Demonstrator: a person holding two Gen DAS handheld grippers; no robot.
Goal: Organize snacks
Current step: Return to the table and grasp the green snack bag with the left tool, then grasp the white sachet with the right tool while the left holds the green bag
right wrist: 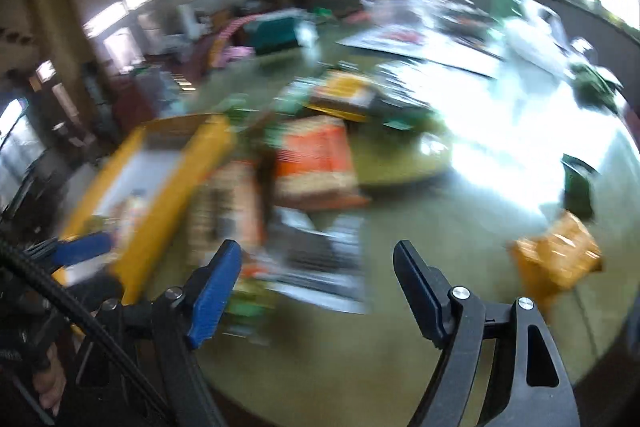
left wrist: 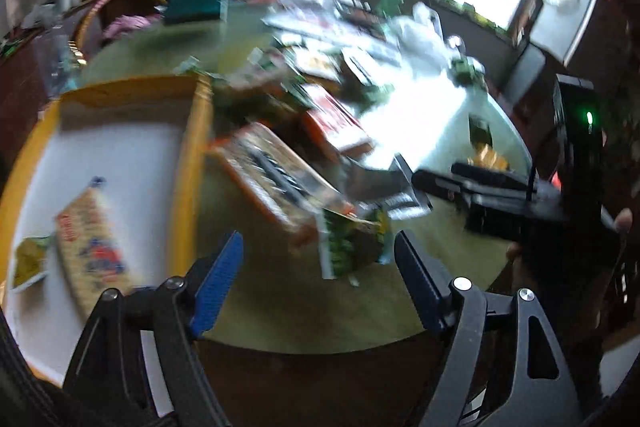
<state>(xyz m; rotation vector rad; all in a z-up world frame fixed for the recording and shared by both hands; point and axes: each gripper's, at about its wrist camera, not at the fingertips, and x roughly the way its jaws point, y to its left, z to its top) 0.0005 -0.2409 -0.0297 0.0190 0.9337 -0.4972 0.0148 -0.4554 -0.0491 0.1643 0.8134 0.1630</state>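
We are holding the left tongs (left wrist: 318, 285) wide apart with nothing between the jaws, hovering over bare green counter (left wrist: 280, 311). The right tongs (right wrist: 318, 291) are standing equally wide and equally empty.

Just off to the left of the left tongs, the yellow-rimmed tray (left wrist: 192, 163) is already carrying two snacks: a long beige cracker packet (left wrist: 94, 247) lying on its white floor, and a small yellow-green packet (left wrist: 30, 261) touching the cracker packet's far left side. That is the part we are counting as done.

Just ahead of the left tongs, a green packet (left wrist: 352, 247) is lying on the counter, and beyond it an orange-edged box (left wrist: 276, 179) and a red packet (left wrist: 338, 125) are sitting in a loose heap beside the tray's right wall. Further out, the pile is running on toward the window, though the blur is leaving us unsure how many pieces it holds.

To the right of the right tongs, an orange bag (right wrist: 558, 255) is lying well apart from everything else.

So we are judging the sorting as barely begun: two items in, most of the snacks waiting outside the tray.
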